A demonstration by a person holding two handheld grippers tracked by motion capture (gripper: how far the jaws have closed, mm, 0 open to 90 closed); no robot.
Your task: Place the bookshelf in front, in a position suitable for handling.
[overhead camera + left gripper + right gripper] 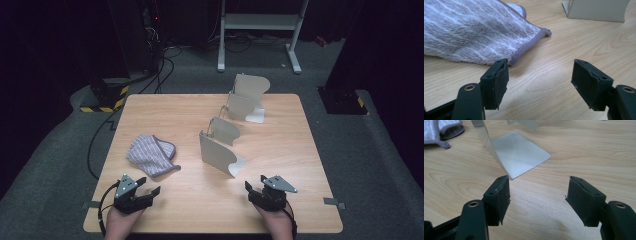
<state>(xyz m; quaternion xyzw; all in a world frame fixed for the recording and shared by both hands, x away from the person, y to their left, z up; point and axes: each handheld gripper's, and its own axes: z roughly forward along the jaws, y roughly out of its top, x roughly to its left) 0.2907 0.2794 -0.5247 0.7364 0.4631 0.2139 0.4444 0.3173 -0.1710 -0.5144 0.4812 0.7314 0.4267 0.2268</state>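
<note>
Left gripper view: towel's point(474, 30) purple hem beside open claw point(540, 85).

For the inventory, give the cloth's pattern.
The cloth has purple-grey and white stripes with a purple hem; left gripper view.

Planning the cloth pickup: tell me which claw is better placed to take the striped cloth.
Left. The left claw sits open just short of the striped cloth, whose hem lies right ahead of its jaws. The right claw, also open, faces the nearest metal bookend instead.
</note>
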